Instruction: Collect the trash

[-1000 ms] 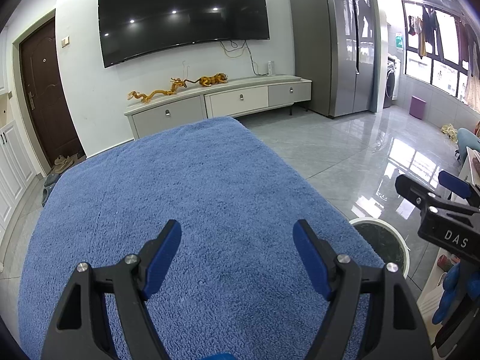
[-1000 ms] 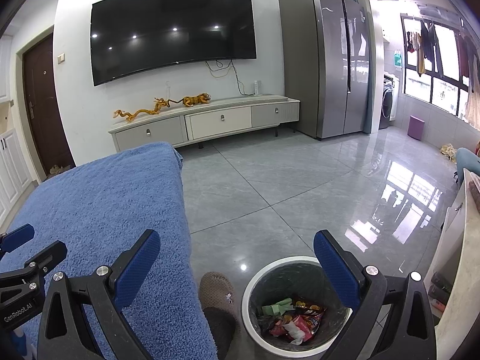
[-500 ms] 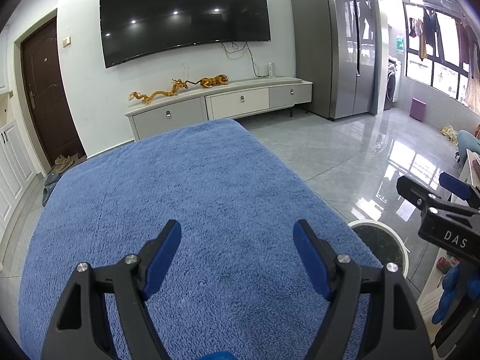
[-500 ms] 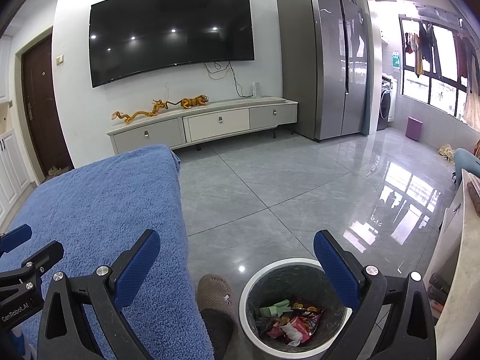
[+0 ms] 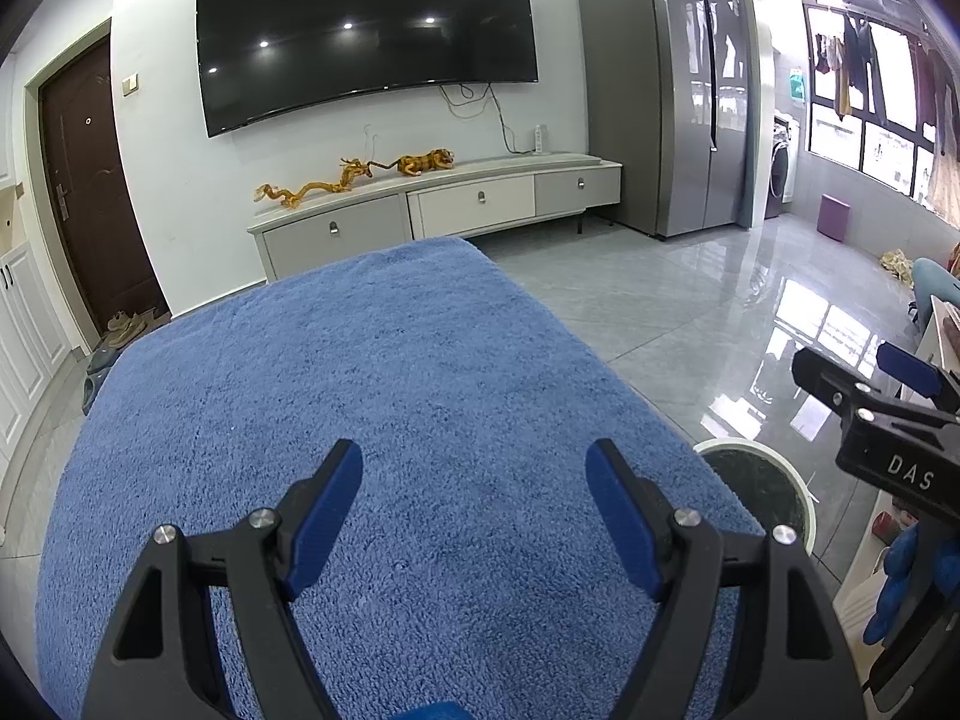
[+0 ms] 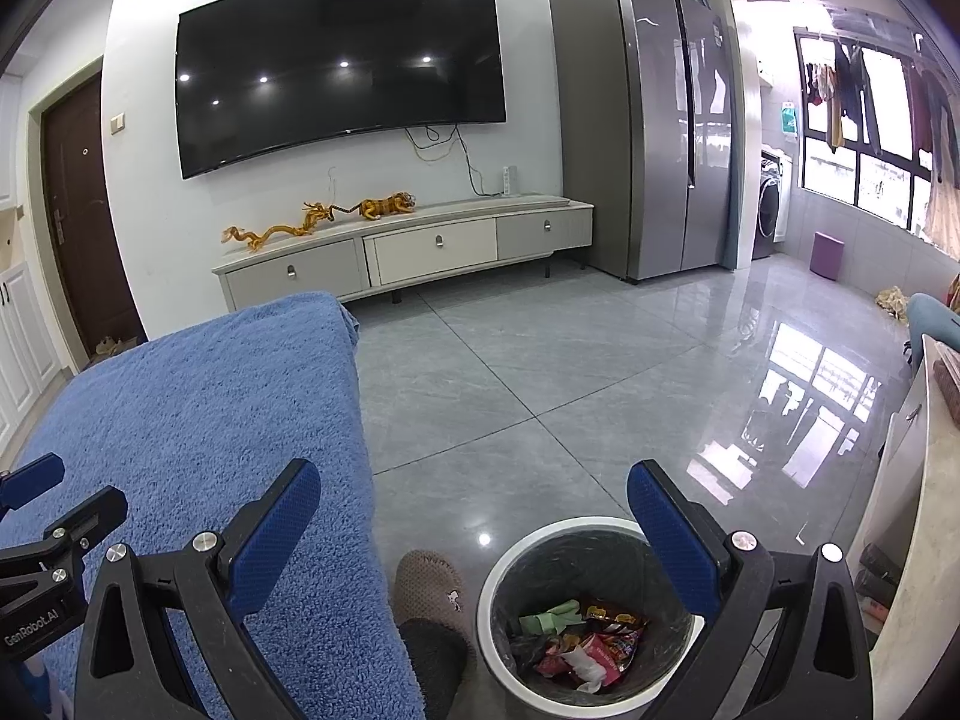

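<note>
A white-rimmed trash bin [image 6: 504, 570] stands on the floor below my right gripper [image 6: 474, 516], which is open and empty above it. Inside lie several wrappers [image 6: 591, 642], red, green and white. My left gripper [image 5: 474, 498] is open and empty above the blue towel [image 5: 372, 390] that covers the table. No trash shows on the towel. The bin's rim [image 5: 786, 468] shows at the right of the left wrist view, and the right gripper [image 5: 864, 396] shows there from the side. The left gripper [image 6: 42, 510] shows at the left edge of the right wrist view.
A brown slipper [image 6: 429, 588] lies on the floor between the towel's edge [image 6: 360, 480] and the bin. A white counter [image 6: 924, 480] stands at the right. A TV cabinet [image 6: 408, 252], fridge [image 6: 648, 150] and grey tiled floor [image 6: 570, 372] lie ahead.
Both views have shifted very slightly. The right wrist view has drifted a little so the bin sits a touch further left. Both grippers stay open and empty.
</note>
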Tool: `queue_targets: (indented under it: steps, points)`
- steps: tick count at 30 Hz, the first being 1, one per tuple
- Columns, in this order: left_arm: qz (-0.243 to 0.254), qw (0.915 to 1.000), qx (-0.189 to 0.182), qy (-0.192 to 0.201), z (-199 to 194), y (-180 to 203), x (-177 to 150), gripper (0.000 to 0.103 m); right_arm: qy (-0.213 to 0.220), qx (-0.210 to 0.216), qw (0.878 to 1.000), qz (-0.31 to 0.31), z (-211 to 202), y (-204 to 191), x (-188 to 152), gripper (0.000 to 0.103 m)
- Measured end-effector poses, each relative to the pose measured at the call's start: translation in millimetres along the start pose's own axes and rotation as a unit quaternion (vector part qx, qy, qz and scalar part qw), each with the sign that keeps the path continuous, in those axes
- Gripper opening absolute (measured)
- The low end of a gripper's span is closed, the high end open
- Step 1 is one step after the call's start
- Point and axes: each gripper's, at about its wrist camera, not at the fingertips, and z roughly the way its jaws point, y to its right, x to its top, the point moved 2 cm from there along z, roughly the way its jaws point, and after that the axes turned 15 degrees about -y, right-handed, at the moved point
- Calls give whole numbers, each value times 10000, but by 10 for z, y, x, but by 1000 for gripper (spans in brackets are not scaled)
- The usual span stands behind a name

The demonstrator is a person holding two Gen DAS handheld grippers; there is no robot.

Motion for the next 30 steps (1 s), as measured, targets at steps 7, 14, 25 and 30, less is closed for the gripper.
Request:
queue_targets:
  steps: [7, 14, 25, 30]
  points:
    - [-24, 10000, -8, 5, -12, -3, 1, 76, 26, 1, 10000, -5, -25, -1, -1, 103]
    - [13, 10000, -6, 24, -27, 13, -11, 76, 22, 6, 10000, -9, -33, 5, -9, 103]
    - [25, 10000, -24, 56, -51, 26, -21, 76, 34, -4, 10000, -15, -45, 4, -10, 103]
    - [45, 10000, -31, 64, -55, 33, -16, 76, 41, -3, 10000, -13, -38, 8, -15, 103]
